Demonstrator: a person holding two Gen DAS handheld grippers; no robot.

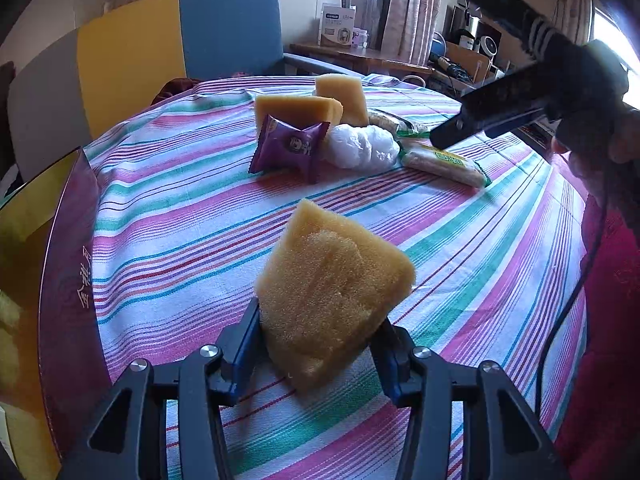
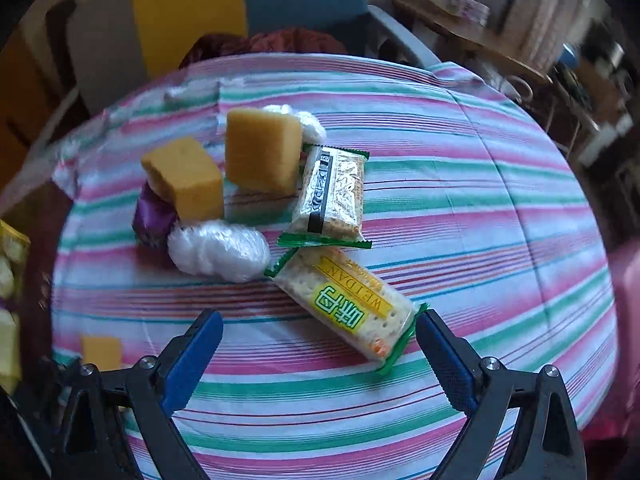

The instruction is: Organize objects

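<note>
My left gripper (image 1: pixel 320 344) is shut on a yellow sponge (image 1: pixel 332 300), held tilted just above the striped tablecloth (image 1: pixel 180 220). Farther off lie two more yellow sponges (image 1: pixel 298 108), a purple snack packet (image 1: pixel 290 148), a white plastic wad (image 1: pixel 362 146) and two cracker packets (image 1: pixel 442 162). My right gripper (image 2: pixel 318 344) is open above the cloth, with the near cracker packet (image 2: pixel 348 306) just ahead of its jaws. The other cracker packet (image 2: pixel 332 196), two sponges (image 2: pixel 260 152), the white wad (image 2: pixel 218 250) and the purple packet (image 2: pixel 152 216) lie beyond it.
A dark red box with a yellow inside (image 1: pixel 48 280) stands at the table's left edge. A blue and yellow chair (image 1: pixel 192 32) is behind the table. The right gripper's body (image 1: pixel 520 96) hangs over the table's right side. A cluttered desk (image 1: pixel 360 56) stands at the back.
</note>
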